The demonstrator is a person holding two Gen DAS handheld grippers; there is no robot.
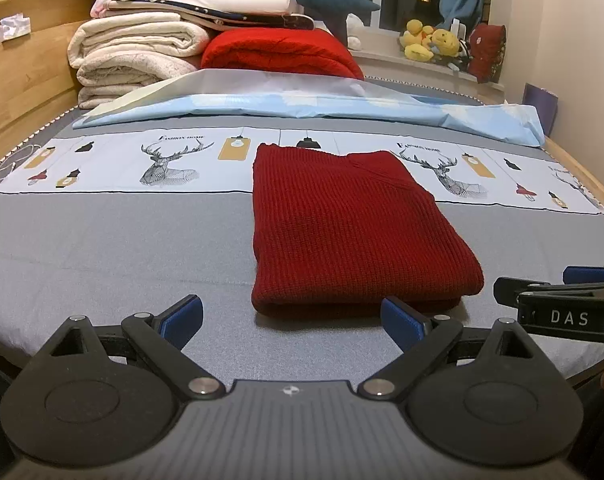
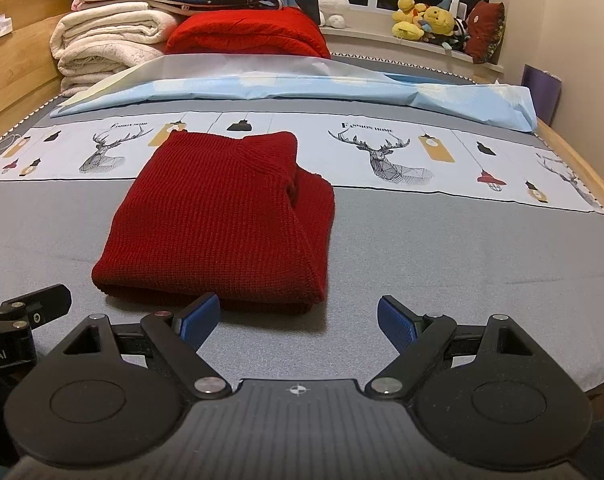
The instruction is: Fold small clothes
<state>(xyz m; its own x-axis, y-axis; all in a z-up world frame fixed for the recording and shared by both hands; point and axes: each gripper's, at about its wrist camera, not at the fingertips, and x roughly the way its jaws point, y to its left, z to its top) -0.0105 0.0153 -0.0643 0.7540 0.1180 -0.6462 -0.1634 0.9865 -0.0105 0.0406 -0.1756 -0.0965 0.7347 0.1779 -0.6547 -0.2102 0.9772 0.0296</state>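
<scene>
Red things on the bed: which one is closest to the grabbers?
The dark red knitted sweater, folded flat on the grey sheet just ahead of both open grippers. The brighter red blanket sits far back beside the cream blankets.

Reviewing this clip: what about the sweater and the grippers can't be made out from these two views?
- Sweater: sleeves and underside hidden by its own folds, both views.
- Right gripper: in the left view, cut off by the frame edge; its own view shows it open.
- Left gripper: in the right view, only a sliver at the frame edge.
- Hands: out of view.
</scene>
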